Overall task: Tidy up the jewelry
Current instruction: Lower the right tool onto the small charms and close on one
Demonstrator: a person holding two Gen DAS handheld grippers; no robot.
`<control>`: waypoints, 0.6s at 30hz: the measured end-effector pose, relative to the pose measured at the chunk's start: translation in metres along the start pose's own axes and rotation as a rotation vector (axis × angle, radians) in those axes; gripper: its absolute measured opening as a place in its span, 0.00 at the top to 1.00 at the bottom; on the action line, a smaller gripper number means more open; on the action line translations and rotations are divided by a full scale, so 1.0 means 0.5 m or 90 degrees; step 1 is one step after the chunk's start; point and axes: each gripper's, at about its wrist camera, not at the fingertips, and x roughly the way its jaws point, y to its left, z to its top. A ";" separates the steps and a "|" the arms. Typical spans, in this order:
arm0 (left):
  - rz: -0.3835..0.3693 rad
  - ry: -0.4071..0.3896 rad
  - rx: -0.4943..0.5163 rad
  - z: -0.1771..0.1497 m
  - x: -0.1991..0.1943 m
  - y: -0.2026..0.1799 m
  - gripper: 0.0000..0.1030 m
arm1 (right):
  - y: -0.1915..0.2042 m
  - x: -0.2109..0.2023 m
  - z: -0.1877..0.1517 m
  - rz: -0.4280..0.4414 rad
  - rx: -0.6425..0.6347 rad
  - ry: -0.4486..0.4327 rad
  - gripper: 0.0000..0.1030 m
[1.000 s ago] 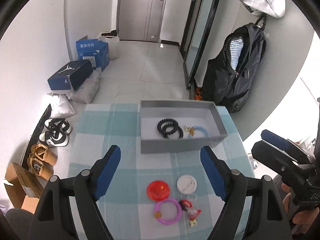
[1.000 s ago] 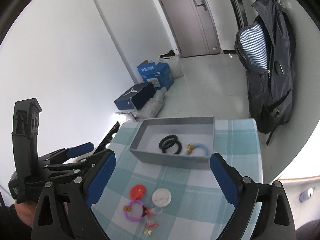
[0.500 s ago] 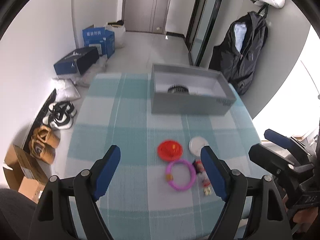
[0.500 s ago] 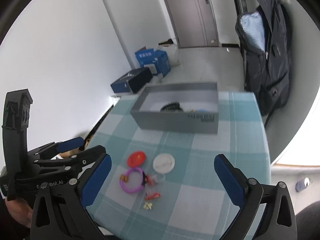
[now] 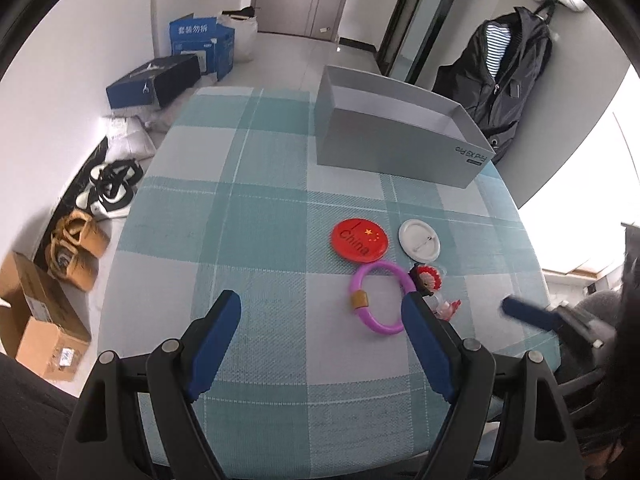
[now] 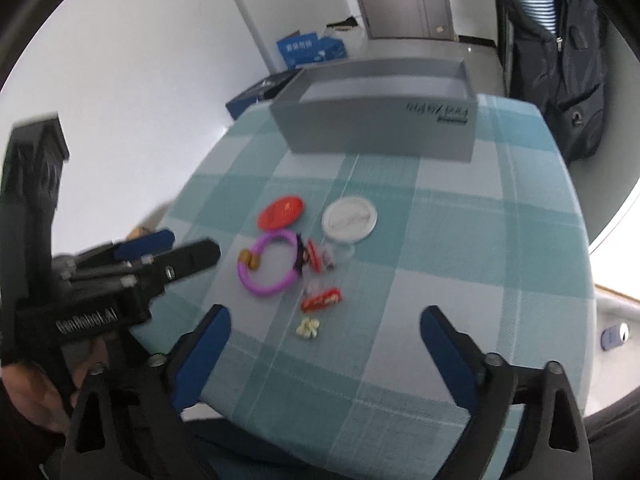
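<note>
My left gripper (image 5: 320, 316) stands wide, jaws empty, above the teal checked tablecloth (image 5: 248, 216). My right gripper (image 6: 324, 332), jaws wide and empty, has just been closing. Just beyond lie small cream beads (image 6: 307, 328), a red charm (image 6: 322, 299), a purple plastic bangle (image 5: 379, 300), then a round red badge (image 5: 359, 240) beside a white disc (image 5: 419, 240). Farthest stands the open grey cardboard box (image 5: 396, 148)
</note>
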 end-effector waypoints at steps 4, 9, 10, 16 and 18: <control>-0.007 0.000 -0.026 0.001 -0.002 0.015 0.23 | 0.019 0.020 -0.010 0.012 -0.027 0.033 0.43; 0.002 -0.005 -0.038 0.002 -0.006 0.025 0.23 | 0.031 0.026 -0.010 -0.014 -0.046 0.028 0.56; 0.004 -0.003 -0.039 0.001 -0.006 0.026 0.23 | 0.032 0.024 -0.011 -0.017 -0.049 0.025 0.60; 0.005 0.003 -0.044 0.002 -0.004 0.033 0.23 | 0.043 0.032 -0.009 -0.036 -0.073 0.026 0.85; 0.008 0.003 -0.040 0.001 -0.004 0.032 0.23 | 0.052 0.035 -0.010 -0.052 -0.094 0.028 0.88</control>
